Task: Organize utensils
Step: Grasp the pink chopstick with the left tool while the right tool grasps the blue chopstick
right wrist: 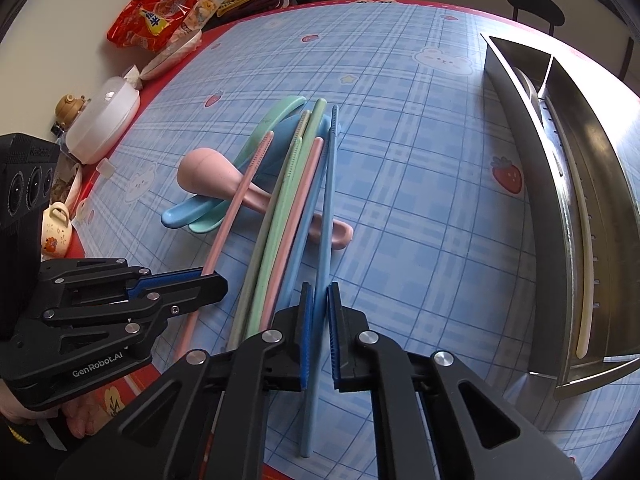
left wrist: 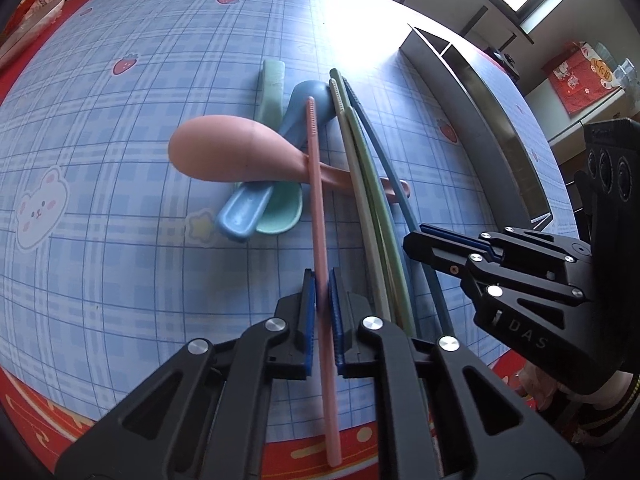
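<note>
Left gripper [left wrist: 322, 312]: blue pads sit either side of a pink chopstick [left wrist: 318, 216], which runs from lower centre of the left wrist view up across the pile. Pads look pressed on it, though a sliver of gap on the right pad is hard to rule out.

Right gripper [right wrist: 320, 324]: jaws bracket a blue chopstick [right wrist: 326, 208] at lower centre of the right wrist view; pads close in on it, contact appears made.

Utensil pile, centre of both frames, on the blue plaid tablecloth [left wrist: 100, 140]: pink spoon [left wrist: 224, 154] lies bowl-left across a blue spoon [left wrist: 244, 212] and a mint green spoon [left wrist: 282, 212]. Green chopsticks [left wrist: 372, 184] lie between the pink and blue ones, over the pink spoon's handle. A second pink chopstick [right wrist: 298, 220] shows in the right wrist view among them.

Metal organizer tray [right wrist: 560, 184], right side of frame: one cream chopstick [right wrist: 586, 264] lies in a long compartment.

Upper left, right wrist view: red snack bag [right wrist: 154, 20], white lidded container [right wrist: 104, 118].
</note>
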